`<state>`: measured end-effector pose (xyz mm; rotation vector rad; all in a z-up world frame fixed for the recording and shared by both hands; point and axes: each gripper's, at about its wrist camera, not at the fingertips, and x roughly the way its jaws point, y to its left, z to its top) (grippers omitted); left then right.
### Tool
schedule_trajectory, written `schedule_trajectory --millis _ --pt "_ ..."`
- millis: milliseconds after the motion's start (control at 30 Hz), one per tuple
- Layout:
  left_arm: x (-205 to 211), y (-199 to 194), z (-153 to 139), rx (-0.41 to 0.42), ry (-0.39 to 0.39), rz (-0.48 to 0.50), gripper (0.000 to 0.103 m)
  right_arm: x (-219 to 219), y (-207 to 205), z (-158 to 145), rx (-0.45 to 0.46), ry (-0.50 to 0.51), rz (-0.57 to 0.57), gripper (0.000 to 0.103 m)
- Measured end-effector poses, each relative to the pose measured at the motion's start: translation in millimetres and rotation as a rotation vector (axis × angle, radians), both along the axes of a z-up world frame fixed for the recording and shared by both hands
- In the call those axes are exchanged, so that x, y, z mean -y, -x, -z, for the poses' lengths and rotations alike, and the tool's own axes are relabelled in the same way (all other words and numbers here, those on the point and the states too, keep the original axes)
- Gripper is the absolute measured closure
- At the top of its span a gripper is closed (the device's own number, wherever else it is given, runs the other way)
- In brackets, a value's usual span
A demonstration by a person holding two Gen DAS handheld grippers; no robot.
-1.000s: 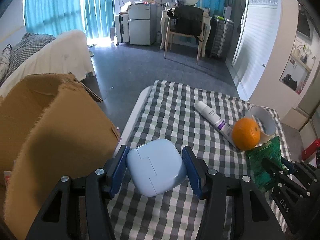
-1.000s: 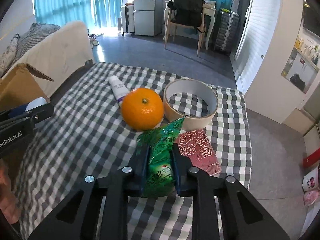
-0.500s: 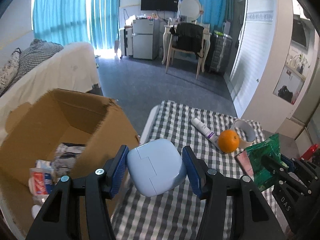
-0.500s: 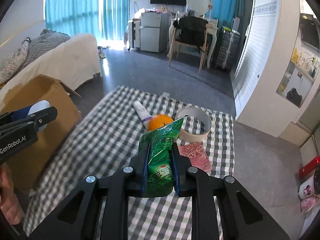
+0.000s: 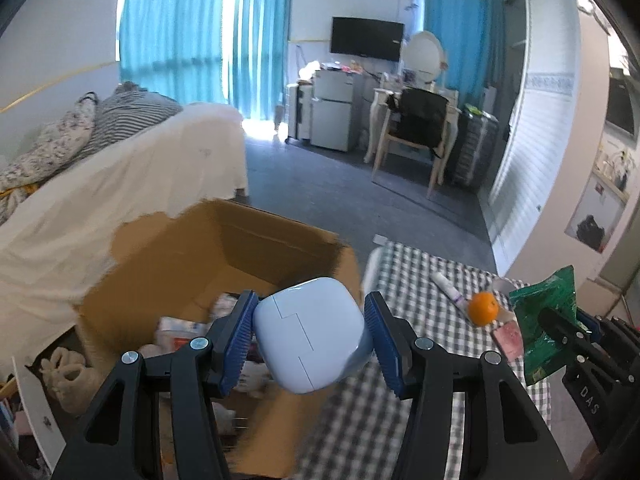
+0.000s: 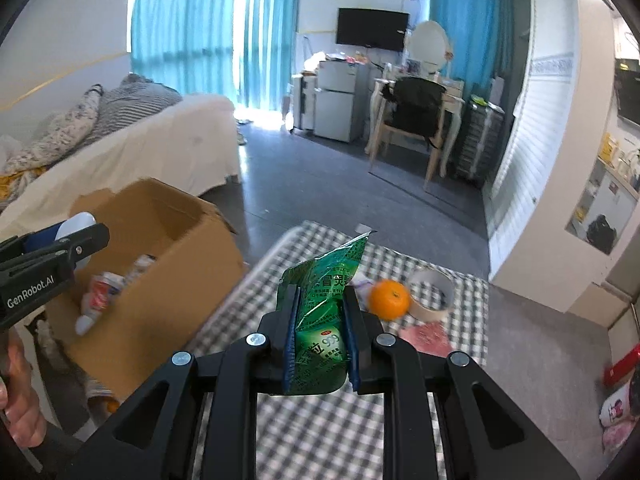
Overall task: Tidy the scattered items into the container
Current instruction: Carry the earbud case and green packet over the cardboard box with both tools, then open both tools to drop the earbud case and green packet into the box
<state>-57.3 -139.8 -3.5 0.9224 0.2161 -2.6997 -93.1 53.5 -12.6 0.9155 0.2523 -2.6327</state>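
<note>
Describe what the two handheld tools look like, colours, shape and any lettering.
Both are black plastic frames with cut-out struts and silver screws. The left tool and right tool each carry two ribbed blue pads. The left one's side reads "GenRobot.AI" in white; the right one's side shows "DAS". No cables or sleeves are visible.

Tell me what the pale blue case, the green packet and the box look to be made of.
Pale blue case: likely hard plastic, smooth and slightly glossy, with a fine moulded seam line.
Green packet: thin plastic film or foil, shiny and creased, printed, crumpling between the claw's pads.
Box: corrugated cardboard, matte brown, with ragged torn flap edges.
</note>
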Motion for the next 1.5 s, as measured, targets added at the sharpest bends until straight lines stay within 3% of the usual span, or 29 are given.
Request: schedule_trajectory --millis 333,767,900,967,1000,1500 --pt "77 -24 10 0.028 0.003 -0.114 0.047 96 -3 -1 0.018 0.045 -0.158 0.084" --pt "130 -26 33 0.075 0.010 -0.200 0.047 204 19 52 0.101 -0.013 -0.334 0.082" --pt "134 -21 42 0.091 0.004 -0.201 0.047 206 26 63 0.117 -0.002 -0.316 0.075" --pt "134 -19 45 0.097 0.002 -0.200 0.047 200 28 61 0.107 0.018 -0.293 0.049" --pt "134 -18 46 0.098 0.000 -0.197 0.047 197 29 58 0.099 0.028 -0.285 0.044" --pt "123 -20 40 0.083 0.006 -0.176 0.047 163 19 37 0.043 0.044 -0.243 0.038"
